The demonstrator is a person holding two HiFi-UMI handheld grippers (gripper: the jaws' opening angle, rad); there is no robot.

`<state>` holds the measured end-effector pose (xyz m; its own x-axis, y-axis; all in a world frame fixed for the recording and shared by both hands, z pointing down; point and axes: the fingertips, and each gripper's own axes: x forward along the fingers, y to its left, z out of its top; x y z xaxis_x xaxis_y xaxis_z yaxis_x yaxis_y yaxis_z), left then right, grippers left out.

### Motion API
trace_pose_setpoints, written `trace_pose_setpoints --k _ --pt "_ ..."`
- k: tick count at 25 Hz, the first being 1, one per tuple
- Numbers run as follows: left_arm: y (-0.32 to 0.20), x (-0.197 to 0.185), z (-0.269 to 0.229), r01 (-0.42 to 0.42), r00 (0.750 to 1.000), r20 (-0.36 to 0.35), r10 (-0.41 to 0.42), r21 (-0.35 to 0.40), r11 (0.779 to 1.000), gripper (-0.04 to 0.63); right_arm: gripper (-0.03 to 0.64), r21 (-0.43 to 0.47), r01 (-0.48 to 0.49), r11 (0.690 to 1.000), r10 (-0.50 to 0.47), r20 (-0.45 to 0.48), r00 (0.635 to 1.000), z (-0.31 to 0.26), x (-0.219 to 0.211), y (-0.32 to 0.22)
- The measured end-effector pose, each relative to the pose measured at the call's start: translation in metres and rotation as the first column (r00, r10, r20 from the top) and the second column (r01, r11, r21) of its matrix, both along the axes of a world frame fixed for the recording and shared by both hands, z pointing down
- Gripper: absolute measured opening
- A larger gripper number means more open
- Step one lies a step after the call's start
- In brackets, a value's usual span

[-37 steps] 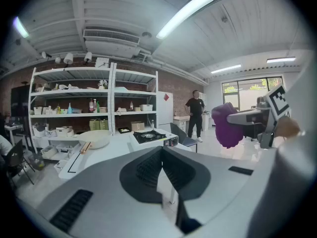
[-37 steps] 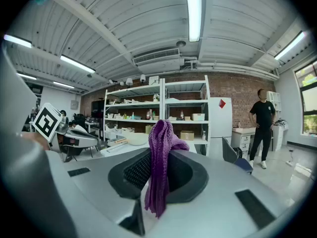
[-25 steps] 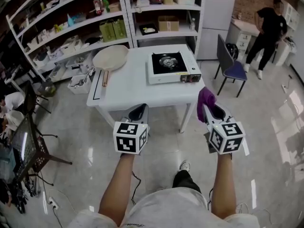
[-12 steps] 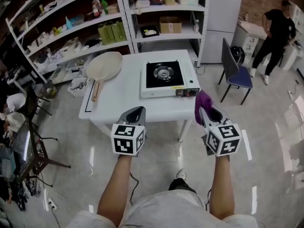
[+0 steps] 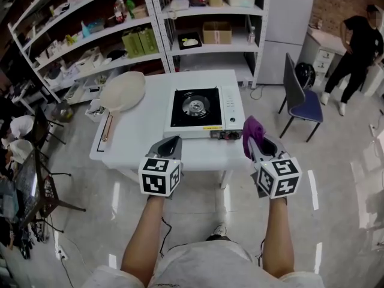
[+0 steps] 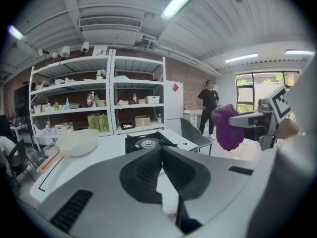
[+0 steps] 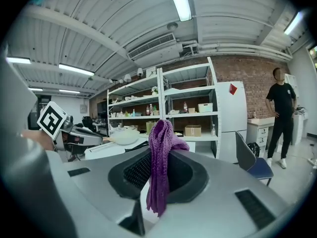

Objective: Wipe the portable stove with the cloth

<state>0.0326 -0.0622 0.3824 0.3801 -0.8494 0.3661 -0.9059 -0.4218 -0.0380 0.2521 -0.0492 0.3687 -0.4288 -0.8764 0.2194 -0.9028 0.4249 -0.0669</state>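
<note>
The portable stove (image 5: 201, 110), white with a black top and a round burner, stands on the white table (image 5: 144, 131), toward its right side. My right gripper (image 5: 257, 135) hangs at the table's front right corner, just right of the stove's knob end, shut on a purple knitted cloth (image 5: 253, 128). In the right gripper view the cloth (image 7: 161, 150) sticks up between the jaws and drapes down from my right gripper (image 7: 159, 157). My left gripper (image 5: 173, 139) is over the table's front edge, shut and empty. The left gripper view shows that left gripper (image 6: 161, 148), with the stove (image 6: 148, 142) ahead.
A pale round pan with a wooden handle (image 5: 122, 92) lies at the table's left. Stocked shelves (image 5: 120, 35) and a white fridge (image 5: 285, 23) stand behind. A blue chair (image 5: 303, 98) is to the right, and a person in black (image 5: 360, 47) stands farther off.
The table and stove have drawn closer. Both grippers, earlier over the floor short of the table, now reach its front edge. The cloth stays in the right gripper.
</note>
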Motion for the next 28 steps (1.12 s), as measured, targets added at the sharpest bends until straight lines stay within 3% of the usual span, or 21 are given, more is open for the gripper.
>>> trace_pose_setpoints --k 13,28 --pt "-0.040 0.010 0.004 0.065 0.997 0.035 -0.065 0.001 0.998 0.003 0.063 -0.032 0.108 0.994 -0.109 -0.031 0.993 0.016 0.016 -0.061" --pt "-0.133 -0.020 0.020 0.063 0.998 0.022 -0.063 -0.007 0.998 0.003 0.064 -0.039 0.182 0.982 -0.187 -0.229 0.955 0.005 0.001 -0.181"
